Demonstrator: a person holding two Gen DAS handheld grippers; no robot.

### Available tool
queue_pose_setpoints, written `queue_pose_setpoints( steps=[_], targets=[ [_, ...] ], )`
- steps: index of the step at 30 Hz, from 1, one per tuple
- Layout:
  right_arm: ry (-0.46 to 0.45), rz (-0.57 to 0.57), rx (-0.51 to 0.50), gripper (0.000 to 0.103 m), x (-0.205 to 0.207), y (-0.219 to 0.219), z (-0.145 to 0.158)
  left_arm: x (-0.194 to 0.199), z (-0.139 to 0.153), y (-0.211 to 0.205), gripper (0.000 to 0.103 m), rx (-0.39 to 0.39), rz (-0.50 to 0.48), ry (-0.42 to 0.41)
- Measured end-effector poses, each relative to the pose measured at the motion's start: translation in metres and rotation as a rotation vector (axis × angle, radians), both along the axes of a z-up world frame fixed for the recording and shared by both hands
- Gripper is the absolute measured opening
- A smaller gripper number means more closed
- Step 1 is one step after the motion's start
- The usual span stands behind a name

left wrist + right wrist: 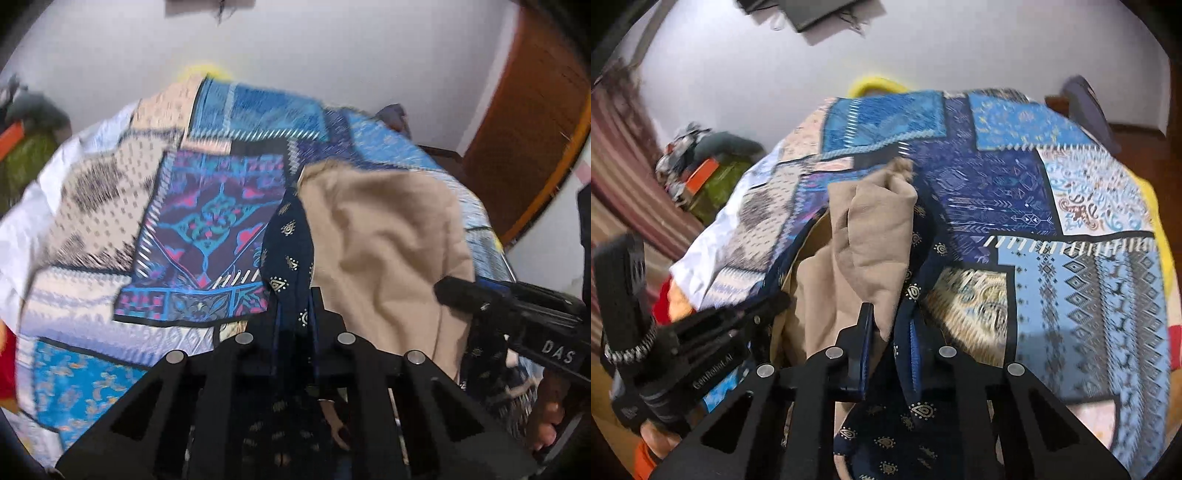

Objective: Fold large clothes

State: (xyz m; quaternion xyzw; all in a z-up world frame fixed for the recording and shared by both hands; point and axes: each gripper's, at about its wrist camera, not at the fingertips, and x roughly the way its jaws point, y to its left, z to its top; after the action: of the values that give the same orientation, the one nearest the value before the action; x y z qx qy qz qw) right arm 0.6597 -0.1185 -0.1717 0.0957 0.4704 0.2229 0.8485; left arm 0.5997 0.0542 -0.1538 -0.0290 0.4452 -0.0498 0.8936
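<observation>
At far left in the left wrist view we see a green heap (pixel 26 162) against the wall (pixel 295 48), then the bed under a patchwork sheet (pixel 214 206) of cream, purple and blue panels. Moving right, our left gripper (pixel 295 306) sits low in the middle, its jaws drawn close together on a hanging strip of the navy garment (pixel 291 243) — dark cloth with small gold motifs that runs down between the fingers and under the frame. Just right of it, the garment's tan side (pixel 384 236) lies bunched on the sheet. Further right, our right gripper (pixel 458 291) comes in from the edge, its tip touching the tan cloth. A wooden door (pixel 532 122) fills the far right.

In the right wrist view, striped curtains (pixel 617 155) hang at far left, with the left gripper (pixel 775 299) below them, reaching to the garment's edge. In the middle the tan cloth (pixel 871 236) rises in a crumpled fold, the navy (pixel 916 291) trim running along its right side. Our right gripper (pixel 890 332) is nearly closed — the tan cloth and navy hem pass between its fingers, pinched there. To the right the sheet (pixel 1071 258) spreads in blue and pale panels, with a yellow edge (pixel 1160 229) beyond it.
</observation>
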Motion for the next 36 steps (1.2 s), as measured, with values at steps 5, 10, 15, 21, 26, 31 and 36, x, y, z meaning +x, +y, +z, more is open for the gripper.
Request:
queue_pose_setpoints(
  steps=[5, 10, 15, 21, 26, 31, 36],
  targets=[
    [-0.064, 0.089, -0.021, 0.014, -0.06, 0.001, 0.032, -0.059, 0.031, -0.008, 0.012, 0.033, -0.081, -0.032],
    [-0.06, 0.131, -0.025, 0.014, -0.125, -0.007, 0.039, -0.114, 0.026, -0.011, 0.012, 0.012, -0.125, 0.014],
    [-0.05, 0.151, -0.103, 0.015, -0.181, -0.01, 0.02, -0.152, -0.007, -0.006, 0.012, -0.013, -0.116, 0.108],
    [-0.002, 0.134, -0.291, 0.02, -0.204, -0.015, -0.02, -0.169, -0.069, -0.002, 0.013, -0.009, -0.08, 0.251],
    [-0.017, 0.071, -0.397, 0.087, -0.211, -0.029, -0.027, -0.177, -0.08, 0.004, 0.017, -0.048, -0.016, 0.216],
    [-0.027, 0.072, -0.459, 0.097, -0.222, -0.058, -0.027, -0.18, -0.079, 0.011, 0.021, -0.077, 0.004, 0.216],
    [0.003, 0.025, -0.305, 0.097, -0.224, -0.095, -0.002, -0.18, -0.059, 0.013, 0.063, 0.017, 0.001, 0.224]
  ],
)
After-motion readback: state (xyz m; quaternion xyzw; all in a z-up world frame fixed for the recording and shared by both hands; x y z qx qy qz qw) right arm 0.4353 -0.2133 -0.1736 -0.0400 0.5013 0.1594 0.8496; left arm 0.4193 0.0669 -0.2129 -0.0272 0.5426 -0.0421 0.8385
